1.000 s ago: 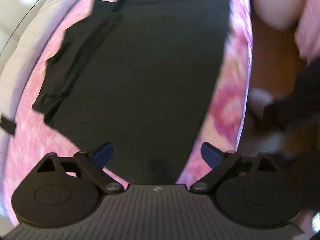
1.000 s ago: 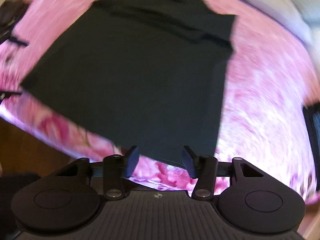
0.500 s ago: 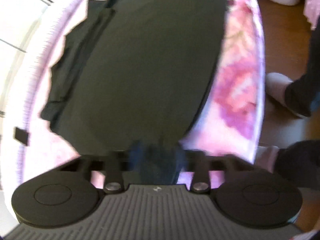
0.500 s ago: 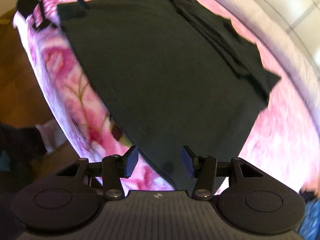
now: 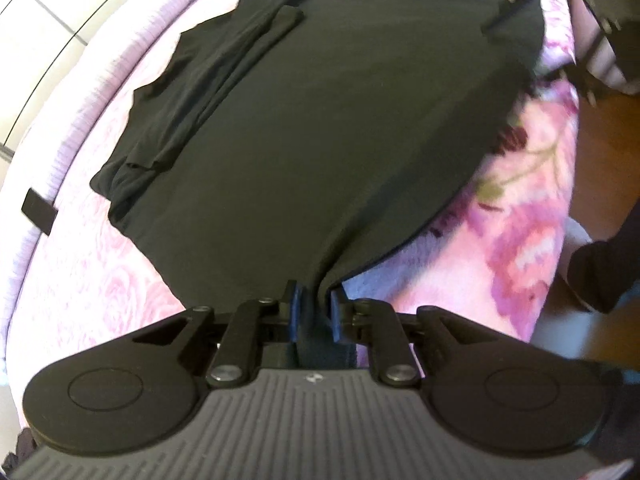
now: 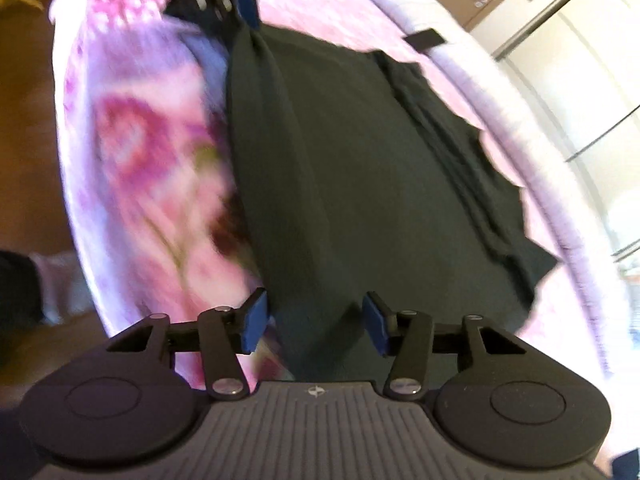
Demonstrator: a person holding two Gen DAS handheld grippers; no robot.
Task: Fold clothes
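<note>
Black T-shirt (image 5: 320, 132) lies flat on the pink floral blanket (image 5: 100, 280) covering the bed. Left tongs (image 5: 312, 312) are closing, clamped on its bunched near corner at 6 o'clock. Right tongs (image 6: 316, 320) stand apart, hem corner between the pads, not pressed. Folded sleeve (image 5: 208, 92) along the shirt's 10 o'clock edge. Bare blanket borders the far side; wooden floor (image 5: 600, 128) past the bed's edge at 3 o'clock.
</note>
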